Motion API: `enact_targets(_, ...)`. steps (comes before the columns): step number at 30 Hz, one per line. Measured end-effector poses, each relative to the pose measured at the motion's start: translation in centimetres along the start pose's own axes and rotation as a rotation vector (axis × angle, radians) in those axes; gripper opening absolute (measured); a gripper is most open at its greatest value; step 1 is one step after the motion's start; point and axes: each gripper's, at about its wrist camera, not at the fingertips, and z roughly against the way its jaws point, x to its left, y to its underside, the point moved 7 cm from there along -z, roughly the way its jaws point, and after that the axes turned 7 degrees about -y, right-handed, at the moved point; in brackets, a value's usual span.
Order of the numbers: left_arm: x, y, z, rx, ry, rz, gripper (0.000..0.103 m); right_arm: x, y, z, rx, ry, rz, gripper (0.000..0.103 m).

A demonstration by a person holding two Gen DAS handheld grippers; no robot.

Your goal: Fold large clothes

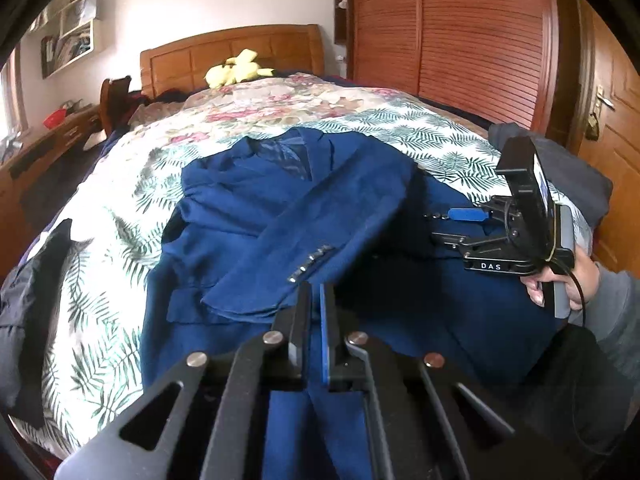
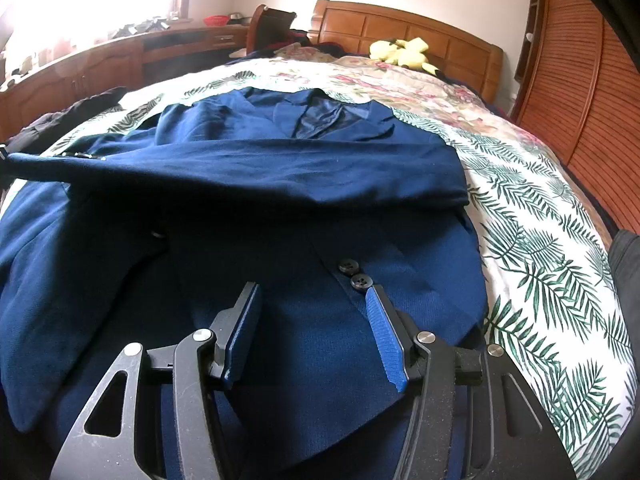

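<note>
A navy blue suit jacket (image 1: 256, 208) lies front-up on the bed, collar toward the headboard, one sleeve folded across its chest. It also fills the right wrist view (image 2: 248, 168). My left gripper (image 1: 316, 292) is shut on the jacket's blue fabric near the hem, which runs back between the fingers. My right gripper (image 2: 312, 296) is open and empty, low over the jacket's front by two dark buttons (image 2: 356, 274). It also shows in the left wrist view (image 1: 456, 224), at the jacket's right side.
The bed has a leaf-print cover (image 2: 540, 264) and a floral quilt (image 1: 280, 100). A yellow plush toy (image 1: 236, 68) sits by the wooden headboard (image 1: 232, 52). Dark clothing (image 1: 24, 312) lies at the bed's left edge. A slatted wardrobe (image 1: 460, 32) stands to the right.
</note>
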Motion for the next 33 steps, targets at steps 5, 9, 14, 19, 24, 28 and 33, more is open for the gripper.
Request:
enact_targets(5,1.8,1.2,0.1,0.018,-0.034,0.028,0.0,0.0,0.0,0.0,-0.001,0.0,0.0,0.056)
enact_targets(9,4.0,3.0,0.2,0.045,-0.07,0.058,0.001,0.0,0.0,-0.1,0.0,-0.001,-0.003,0.056)
enact_targets(14,7.2,6.7,-0.5,0.13,-0.108,0.094,0.003,0.1,0.0,-0.3,0.004,0.005,-0.003,0.056)
enact_targets(19,9.7,9.7,-0.9,0.183,-0.14,0.143,0.005,-0.2,0.0,-0.4,0.006,-0.008,-0.015,0.056)
enact_targets(24,10.7,10.9,-0.5,0.188,-0.159,0.154,0.006,-0.3,0.0,-0.6,0.008,-0.011,-0.021,0.056)
enact_targets(28,11.0,11.2,-0.9,0.192,-0.139,0.165,0.007,-0.4,0.0,-0.6,0.003,-0.002,-0.016,0.056)
enact_targets(33,11.5,11.0,-1.6,0.193,-0.184,0.141,0.014,-0.6,0.1,-0.4,0.002,-0.014,-0.039,0.056)
